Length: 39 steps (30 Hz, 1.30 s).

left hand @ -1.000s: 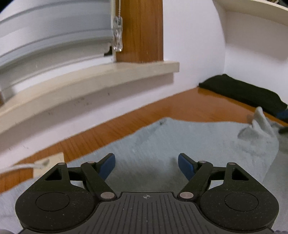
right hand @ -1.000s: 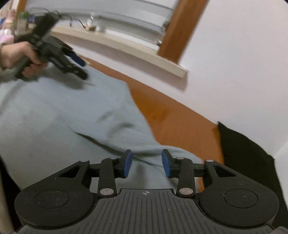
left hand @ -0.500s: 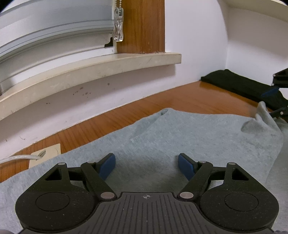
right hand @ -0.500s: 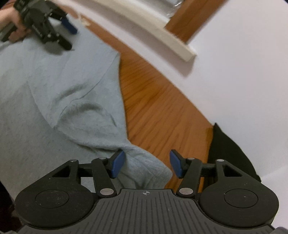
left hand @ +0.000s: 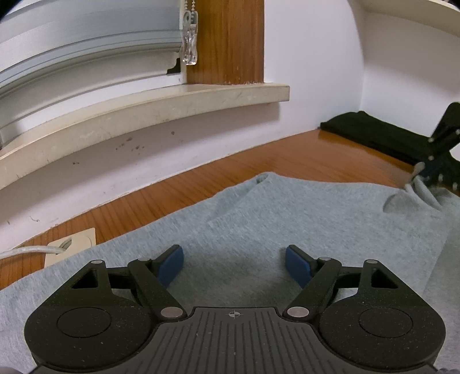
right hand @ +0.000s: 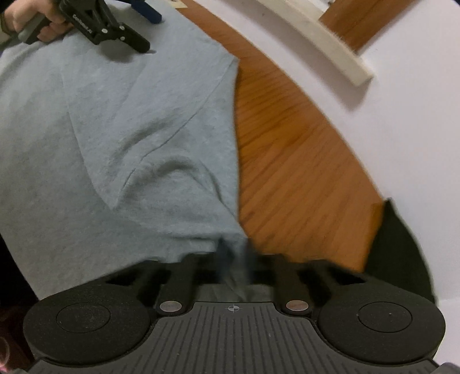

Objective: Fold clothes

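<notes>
A light grey garment (left hand: 287,218) lies spread on the wooden table (left hand: 287,155). My left gripper (left hand: 234,256) hovers low over its far part, open, with nothing between the blue pads. In the right wrist view the same garment (right hand: 115,129) stretches to the left, and my right gripper (right hand: 234,259) is shut on its near right corner, the fingers blurred. The left wrist view shows the right gripper (left hand: 425,175) at the right edge, pinching a raised fold of the cloth. The left gripper (right hand: 148,30) is held by a hand (right hand: 43,20) at the top left.
A folded black garment (left hand: 373,135) lies in the table's corner by the white wall, close beside the right gripper (right hand: 402,253). A window sill (left hand: 143,109) runs along the back. A cable plate (left hand: 72,247) sits at the garment's left edge.
The right gripper swung toward the garment's corner, rolled, and its jaws closed on the cloth. The left gripper stayed where it was, open.
</notes>
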### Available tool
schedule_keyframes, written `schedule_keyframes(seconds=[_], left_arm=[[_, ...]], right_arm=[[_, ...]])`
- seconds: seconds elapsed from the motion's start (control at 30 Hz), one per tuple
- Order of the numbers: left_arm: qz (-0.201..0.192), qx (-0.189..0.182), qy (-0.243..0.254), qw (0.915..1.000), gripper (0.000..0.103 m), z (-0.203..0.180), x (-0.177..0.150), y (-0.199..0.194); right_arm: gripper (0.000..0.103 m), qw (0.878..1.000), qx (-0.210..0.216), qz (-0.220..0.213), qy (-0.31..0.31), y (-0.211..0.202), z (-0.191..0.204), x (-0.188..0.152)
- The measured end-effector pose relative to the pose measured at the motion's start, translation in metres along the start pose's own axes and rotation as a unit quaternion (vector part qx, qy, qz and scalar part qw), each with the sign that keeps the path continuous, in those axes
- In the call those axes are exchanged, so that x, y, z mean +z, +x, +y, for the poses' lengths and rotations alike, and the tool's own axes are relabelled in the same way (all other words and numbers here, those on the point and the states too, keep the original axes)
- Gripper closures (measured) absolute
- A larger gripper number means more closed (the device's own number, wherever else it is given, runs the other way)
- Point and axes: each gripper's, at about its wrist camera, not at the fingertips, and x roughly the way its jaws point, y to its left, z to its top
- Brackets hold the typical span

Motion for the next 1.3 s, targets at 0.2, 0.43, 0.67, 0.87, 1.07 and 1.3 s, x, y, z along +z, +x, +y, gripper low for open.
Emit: schedule_keyframes(seconds=[0.2, 0.43, 0.67, 0.87, 1.07, 1.3], left_arm=[[-0.001, 0.000, -0.007, 1.0000, 0.021, 0.002, 0.000, 0.000], [0.006, 0.002, -0.003, 1.0000, 0.021, 0.001, 0.000, 0.002], [-0.006, 0.015, -0.001, 0.9999, 0.021, 0.003, -0.007, -0.014], [0.001, 0.029, -0.001, 0.9996, 0.020, 0.013, -0.035, -0.055], [0.006, 0.052, -0.007, 0.9986, 0.017, 0.025, -0.053, -0.077], [0.019, 0.059, -0.007, 0.9980, 0.009, 0.027, -0.050, -0.069]], right_arm=[[0.097, 0.994, -0.059, -0.076, 0.051, -0.062, 0.009, -0.049], [0.090, 0.995, -0.029, -0.058, 0.080, -0.063, 0.054, -0.100], [0.055, 0.976, -0.069, -0.107, 0.175, -0.065, 0.033, -0.115], [0.043, 0.951, -0.041, -0.150, 0.267, -0.026, 0.012, -0.125], [0.049, 0.917, -0.014, -0.200, 0.345, -0.006, -0.005, -0.137], [0.086, 0.909, -0.057, -0.204, 0.358, -0.003, 0.001, -0.131]])
